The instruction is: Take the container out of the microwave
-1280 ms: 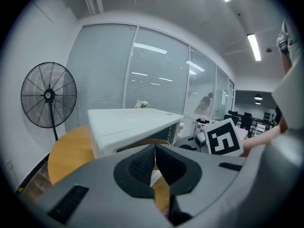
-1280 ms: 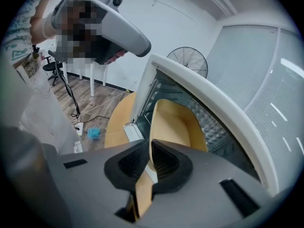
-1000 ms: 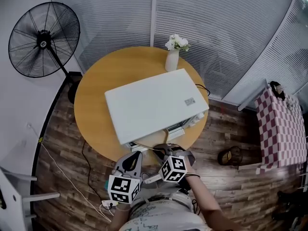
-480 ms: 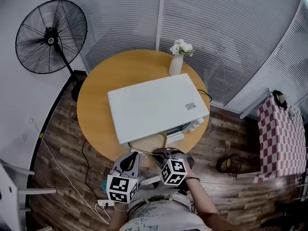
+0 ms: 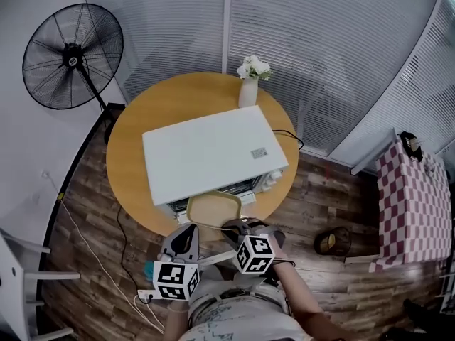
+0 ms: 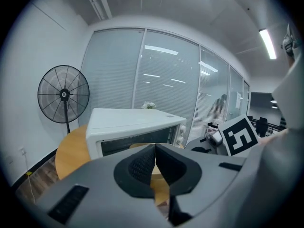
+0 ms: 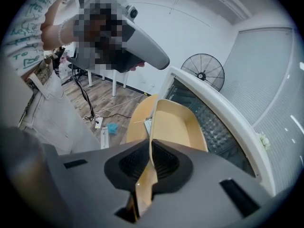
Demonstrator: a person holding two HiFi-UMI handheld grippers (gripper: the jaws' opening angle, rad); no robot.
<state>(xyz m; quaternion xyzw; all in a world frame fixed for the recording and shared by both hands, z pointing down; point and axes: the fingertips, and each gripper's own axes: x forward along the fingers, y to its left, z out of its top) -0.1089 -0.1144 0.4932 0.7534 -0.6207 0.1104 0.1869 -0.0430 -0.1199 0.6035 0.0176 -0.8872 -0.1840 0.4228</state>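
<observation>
A white microwave (image 5: 210,155) stands on a round wooden table (image 5: 131,141). In front of its dark opening a tan, shallow container (image 5: 213,208) hangs over the table's near edge. My right gripper (image 5: 238,227) is shut on the container's near rim. In the right gripper view the thin rim (image 7: 153,122) runs between the pads of the right gripper (image 7: 151,148), with the microwave (image 7: 228,122) behind it. My left gripper (image 5: 186,239) hangs to the left of the container, apart from it. In its own view the left gripper (image 6: 155,159) is shut on nothing and faces the microwave (image 6: 133,125).
A vase of white flowers (image 5: 249,84) stands at the table's far edge. A standing fan (image 5: 71,55) is at the back left. Cables and a power strip (image 5: 146,293) lie on the wooden floor. A checked cloth (image 5: 416,197) is at the right, and a glass wall with blinds is behind.
The tan container has come out of the microwave toward me, held in my right gripper. The left gripper has dropped slightly lower and to the left.
</observation>
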